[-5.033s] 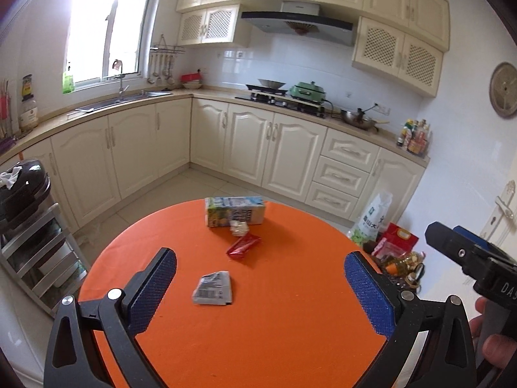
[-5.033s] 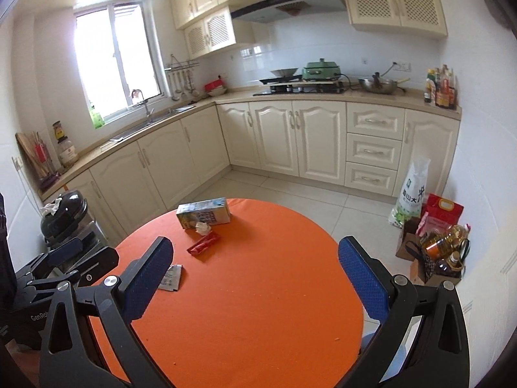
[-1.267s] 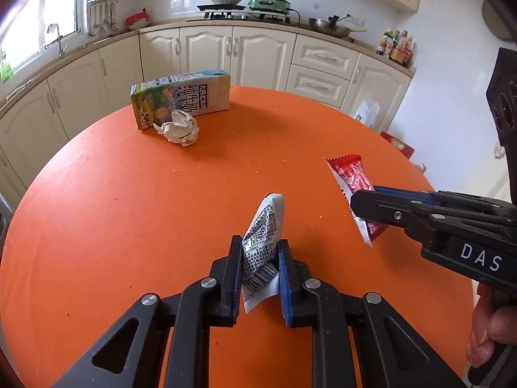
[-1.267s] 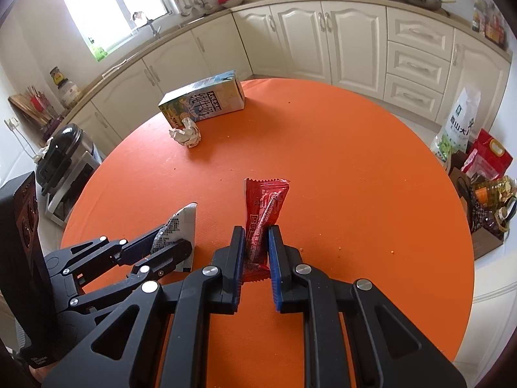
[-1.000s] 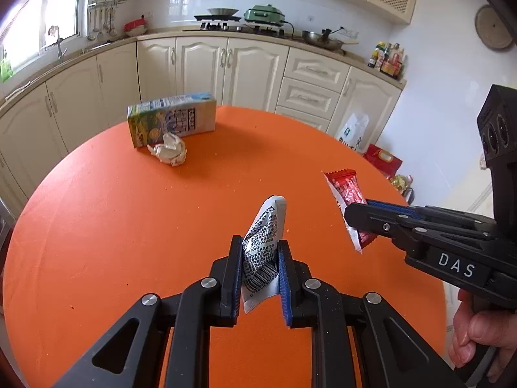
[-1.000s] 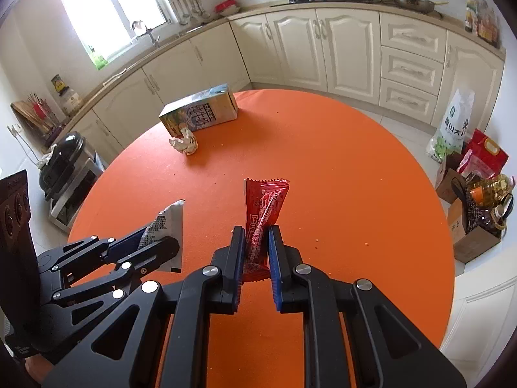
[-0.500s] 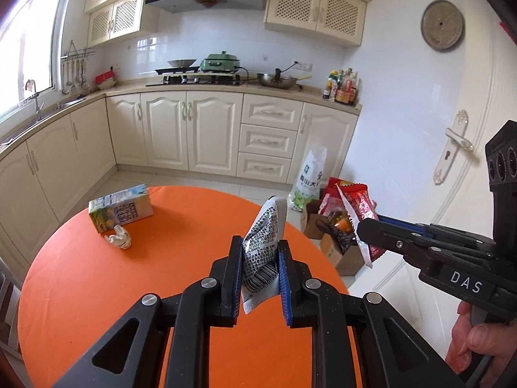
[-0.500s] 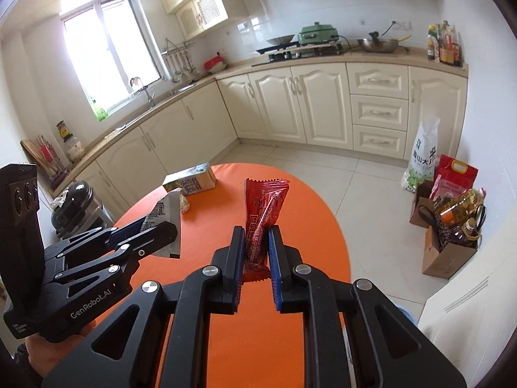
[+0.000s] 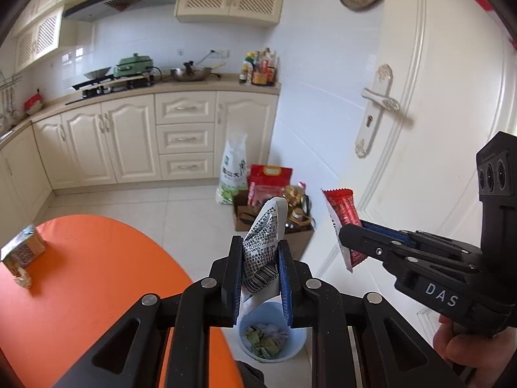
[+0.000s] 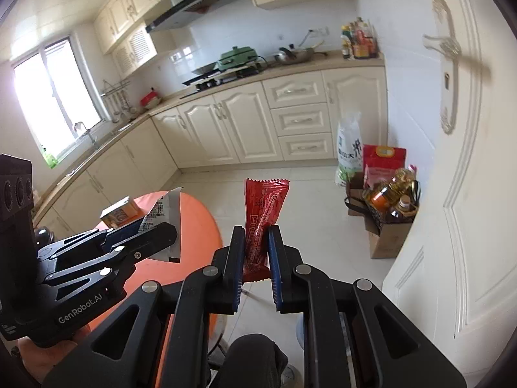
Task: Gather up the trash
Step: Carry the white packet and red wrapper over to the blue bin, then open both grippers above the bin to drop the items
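Note:
My left gripper [image 9: 260, 260] is shut on a white printed wrapper [image 9: 263, 239] and holds it in the air above a blue trash bin [image 9: 270, 333] on the floor, which holds several scraps. My right gripper [image 10: 255, 253] is shut on a red snack wrapper [image 10: 263, 207]; it shows in the left wrist view [image 9: 350, 242] with the red wrapper [image 9: 342, 213], to the right of the bin. A milk carton [image 9: 22, 249] and a crumpled paper ball [image 9: 22, 279] lie on the orange round table [image 9: 90, 278] at the left.
A white door [image 9: 420, 129] stands close on the right. Grocery bags and a cardboard box with bottles [image 9: 274, 207] sit on the floor by the wall. Cream kitchen cabinets [image 9: 145, 139] line the back. My knee [image 10: 252, 355] shows below the right gripper.
Both grippers have swung right, off the table and toward the door, each still holding its wrapper. The blue bin has come into view under the left gripper.

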The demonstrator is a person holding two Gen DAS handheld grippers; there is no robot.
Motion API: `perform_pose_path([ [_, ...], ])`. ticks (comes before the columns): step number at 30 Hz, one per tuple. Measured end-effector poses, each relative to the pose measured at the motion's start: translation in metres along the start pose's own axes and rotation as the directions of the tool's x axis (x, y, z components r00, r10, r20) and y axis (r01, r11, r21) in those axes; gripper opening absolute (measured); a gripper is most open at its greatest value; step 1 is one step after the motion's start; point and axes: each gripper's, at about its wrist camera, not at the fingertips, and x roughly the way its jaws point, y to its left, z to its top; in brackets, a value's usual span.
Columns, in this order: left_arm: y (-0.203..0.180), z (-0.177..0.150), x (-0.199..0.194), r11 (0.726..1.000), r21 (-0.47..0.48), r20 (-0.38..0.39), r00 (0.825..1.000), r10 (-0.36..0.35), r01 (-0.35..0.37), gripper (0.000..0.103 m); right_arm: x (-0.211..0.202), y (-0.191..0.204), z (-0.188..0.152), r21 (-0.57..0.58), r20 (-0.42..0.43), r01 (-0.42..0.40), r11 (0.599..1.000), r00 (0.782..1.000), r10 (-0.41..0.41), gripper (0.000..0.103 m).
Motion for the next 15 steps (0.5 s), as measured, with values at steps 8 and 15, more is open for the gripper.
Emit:
perform_pose_path([
  [8,-0.020,-0.002,0.117,0.996,0.032,-0.219,0.973,-0.069,0.078,0.016,0.045,-0.087,-0.038,0.132,-0.142,0.094,0.987,0.987,-0.075,0.014],
  [15,-0.025,0.002,0.211,0.997,0.021,-0.375,0.925,-0.067,0.080,0.016,0.098,-0.137,-0.072,0.225,-0.264,0.126,0.966,0.962,-0.065,0.014],
])
